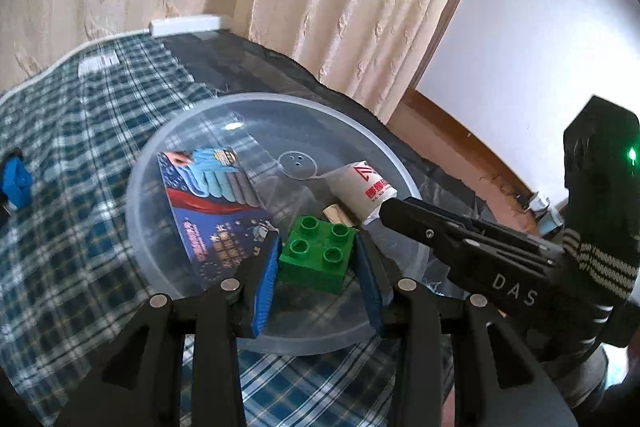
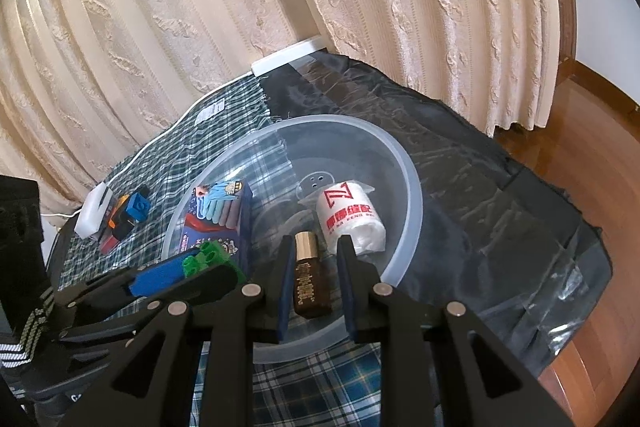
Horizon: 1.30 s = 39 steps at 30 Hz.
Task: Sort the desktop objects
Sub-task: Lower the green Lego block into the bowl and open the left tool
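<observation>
Left fingers: the blue pads (image 1: 266,287) of the left gripper (image 1: 318,269) stand on both sides of the green toy brick (image 1: 318,253); the left pad touches it, and at the right pad a thin gap may remain (it is hard to tell), so a firm hold cannot be confirmed.
Right fingers: the right gripper (image 2: 316,277) has its pads (image 2: 286,291) spread a little wider than the small brown bottle (image 2: 310,279) with a gold cap, which lies between them; a gap shows on each side, so the bottle is not pinched.
Bowl: the clear plastic bowl (image 2: 416,195) stands on the checked cloth (image 1: 80,187), and its far part lies over a dark sheet (image 2: 480,187).
Inside the bowl: the brick, the bottle, a blue box of chalk (image 1: 216,199) leaning on the left wall, and a white roll with red print (image 2: 352,221) just behind the bottle.
Outside the bowl: a blue block (image 2: 136,207) together with orange and red pieces, beside a white box (image 2: 94,213), well apart to the left.
Background: cream curtains (image 2: 200,7) hang behind the table.
</observation>
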{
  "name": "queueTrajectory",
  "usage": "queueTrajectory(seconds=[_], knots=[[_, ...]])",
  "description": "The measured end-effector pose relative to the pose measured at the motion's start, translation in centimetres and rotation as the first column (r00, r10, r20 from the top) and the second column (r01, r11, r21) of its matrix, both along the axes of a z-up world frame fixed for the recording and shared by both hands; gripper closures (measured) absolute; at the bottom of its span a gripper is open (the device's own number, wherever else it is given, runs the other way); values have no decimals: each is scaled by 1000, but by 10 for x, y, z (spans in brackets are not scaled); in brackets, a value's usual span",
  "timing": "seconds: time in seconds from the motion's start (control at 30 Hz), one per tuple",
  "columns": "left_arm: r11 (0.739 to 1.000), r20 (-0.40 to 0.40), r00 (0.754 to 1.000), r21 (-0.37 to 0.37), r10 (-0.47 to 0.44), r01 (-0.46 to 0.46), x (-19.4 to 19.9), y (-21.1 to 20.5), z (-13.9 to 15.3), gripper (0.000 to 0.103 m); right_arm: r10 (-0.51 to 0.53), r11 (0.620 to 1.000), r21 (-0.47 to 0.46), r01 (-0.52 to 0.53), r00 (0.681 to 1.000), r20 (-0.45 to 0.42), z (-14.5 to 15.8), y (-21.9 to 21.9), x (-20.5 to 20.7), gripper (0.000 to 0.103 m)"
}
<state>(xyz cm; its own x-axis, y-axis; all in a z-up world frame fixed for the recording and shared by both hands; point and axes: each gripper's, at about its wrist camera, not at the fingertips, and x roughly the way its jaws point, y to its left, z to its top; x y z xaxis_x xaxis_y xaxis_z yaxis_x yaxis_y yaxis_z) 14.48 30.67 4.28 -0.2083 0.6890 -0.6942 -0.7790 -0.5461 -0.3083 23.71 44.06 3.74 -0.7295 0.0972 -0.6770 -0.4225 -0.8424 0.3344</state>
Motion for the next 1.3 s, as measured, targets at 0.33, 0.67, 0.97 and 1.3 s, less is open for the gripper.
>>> queueTrajectory(seconds=[0.33, 0.67, 0.97, 1.3], knots=[[999, 22, 999, 27, 36, -36, -5, -7, 1, 48, 14, 1000, -8, -14, 1000, 4, -2, -3, -2, 80], [998, -32, 997, 12, 65, -65, -4, -20, 9, 48, 38, 999, -10, -38, 999, 3, -1, -12, -6, 80], [992, -38, 991, 13, 127, -126, -14, -42, 12, 48, 68, 997, -18, -68, 998, -2, 2, -24, -13, 80], [972, 1, 972, 10, 236, -236, -41, -81, 8, 48, 117, 993, -32, -117, 993, -5, 4, -42, -28, 76]])
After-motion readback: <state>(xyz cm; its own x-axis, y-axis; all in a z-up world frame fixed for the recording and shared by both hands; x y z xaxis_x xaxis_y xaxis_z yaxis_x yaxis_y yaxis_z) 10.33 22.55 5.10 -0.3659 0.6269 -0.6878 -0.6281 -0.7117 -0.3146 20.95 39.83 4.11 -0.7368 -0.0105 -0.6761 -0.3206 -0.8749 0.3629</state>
